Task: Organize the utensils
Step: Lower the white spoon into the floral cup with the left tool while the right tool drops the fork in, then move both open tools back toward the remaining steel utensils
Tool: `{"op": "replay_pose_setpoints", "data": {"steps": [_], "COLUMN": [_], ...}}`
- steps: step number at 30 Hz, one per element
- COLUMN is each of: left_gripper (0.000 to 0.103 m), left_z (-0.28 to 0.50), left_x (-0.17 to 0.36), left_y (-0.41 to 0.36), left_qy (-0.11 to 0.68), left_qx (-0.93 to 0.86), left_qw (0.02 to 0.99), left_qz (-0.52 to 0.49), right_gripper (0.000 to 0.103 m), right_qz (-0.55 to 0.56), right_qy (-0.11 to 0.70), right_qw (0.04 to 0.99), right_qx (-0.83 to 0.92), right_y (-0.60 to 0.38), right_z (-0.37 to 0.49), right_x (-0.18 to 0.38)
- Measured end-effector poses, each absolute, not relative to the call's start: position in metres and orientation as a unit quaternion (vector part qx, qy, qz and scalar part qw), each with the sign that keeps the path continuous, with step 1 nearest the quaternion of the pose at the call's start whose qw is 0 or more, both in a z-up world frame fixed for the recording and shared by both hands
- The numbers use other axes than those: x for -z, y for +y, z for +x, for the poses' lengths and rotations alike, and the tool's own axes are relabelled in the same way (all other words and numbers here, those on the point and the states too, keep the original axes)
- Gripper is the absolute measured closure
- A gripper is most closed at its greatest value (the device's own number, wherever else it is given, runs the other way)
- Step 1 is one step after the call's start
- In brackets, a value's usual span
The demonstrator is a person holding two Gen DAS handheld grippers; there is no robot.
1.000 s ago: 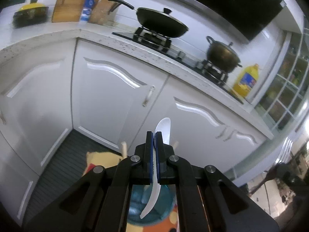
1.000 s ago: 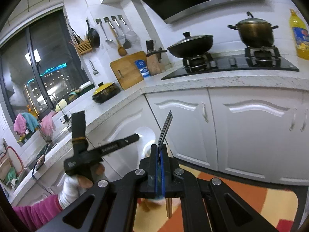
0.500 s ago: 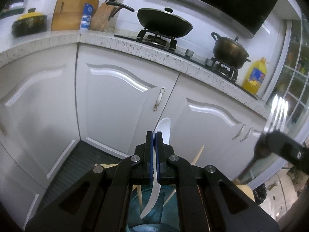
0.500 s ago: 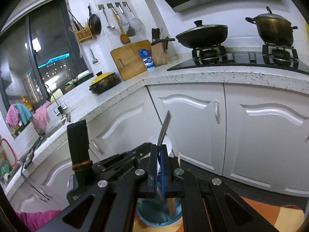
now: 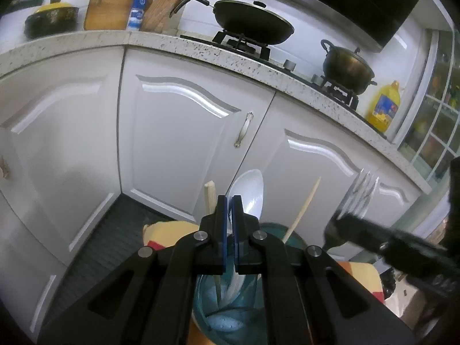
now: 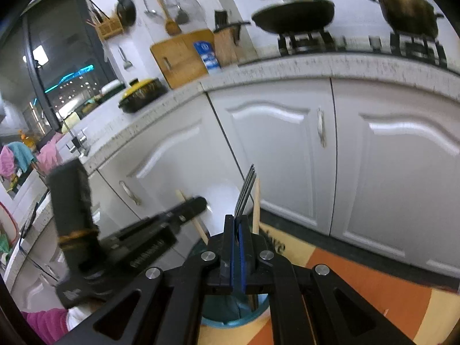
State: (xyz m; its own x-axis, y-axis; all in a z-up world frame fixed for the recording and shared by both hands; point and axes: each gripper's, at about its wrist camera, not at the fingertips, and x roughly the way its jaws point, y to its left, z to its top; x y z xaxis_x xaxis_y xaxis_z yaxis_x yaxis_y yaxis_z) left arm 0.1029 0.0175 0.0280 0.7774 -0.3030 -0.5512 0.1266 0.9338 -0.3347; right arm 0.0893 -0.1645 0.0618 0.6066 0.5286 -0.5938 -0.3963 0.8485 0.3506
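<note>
- The cabinets (image 5: pixel 184 132) fill the middle of your left wrist view, white doors running from 9 o'clock to 3 o'clock under the counter (image 5: pixel 201 49).
- The counter carries a wok (image 5: pixel 254 27) at 12 o'clock, a pot (image 5: pixel 348 67) at 2 o'clock and an oil bottle (image 5: pixel 383 109) just right of the pot.
- A cutting board (image 5: pixel 115 3) leans at 11 o'clock, with a knife block (image 5: pixel 161 14) just beside it.
- A mat (image 6: pixel 359 284), orange and yellow, lies on the floor at 5 o'clock in your right wrist view.
- Your left gripper (image 5: pixel 229 201) sits at 6 o'clock in its own view, jaws drawn to a narrow gap with the spoon handle between them; whether they actually pinch it, I cannot tell.
- Your right gripper (image 6: pixel 237 221) sits at 6 o'clock in its own view, jaws closed onto the fork (image 6: pixel 245 192), whose tines stand up toward 12 o'clock.
- The cup (image 5: pixel 230 313), teal, lies directly below your left gripper at 6 o'clock; it shows under your right gripper too.
- The spoon (image 5: pixel 248 192), white, stands bowl-up above your left jaws, its handle reaching down into the cup.
- Two chopsticks (image 5: pixel 211 198) stand in the cup, one just left of the spoon, one leaning out toward 1 o'clock.
</note>
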Motion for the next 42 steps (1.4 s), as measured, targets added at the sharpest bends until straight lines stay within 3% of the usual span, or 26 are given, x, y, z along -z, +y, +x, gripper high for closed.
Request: {"op": "replay_pose_setpoints", "data": {"steps": [5,8,9,13,18,23,42], "left_gripper": [0.102,0.102,0.102,0.099,0.076,0.062,0.051], "left_z": [0.095,0.09,0.089,0.082,0.072,0.059,0.0], "left_x": [-0.024,-0.025,-0.025,-0.027,-0.031,-0.034,-0.061], "left_y": [0.022,0.021,0.021,0.021,0.019,0.015,-0.031], "left_qy": [0.322,0.326,0.328,0.335,0.34,0.345,0.332], "left_qx": [0.114,0.114,0.115,0.116,0.113,0.104,0.113], "left_qw": [0.928,0.928,0.927,0.923,0.923,0.924,0.935], "left_qz": [-0.146,-0.142,-0.142,-0.148,-0.142,-0.128,-0.049], "right_gripper": [0.1,0.078,0.076,0.076,0.076,0.075,0.068], "right_qz": [0.103,0.105,0.108,0.112,0.128,0.129,0.11], "right_qy": [0.385,0.385,0.382,0.384,0.389,0.392,0.367], "right_qw": [0.882,0.885,0.886,0.885,0.882,0.882,0.907], "right_qx": [-0.251,-0.241,-0.241,-0.24,-0.234,-0.228,-0.177], "right_y": [-0.168,-0.174,-0.175,-0.18,-0.189,-0.19,-0.226], "right_z": [0.092,0.087,0.085,0.074,0.063,0.049,-0.023], "right_x": [-0.048,-0.046,-0.048,-0.05,-0.05,-0.051,-0.073]}}
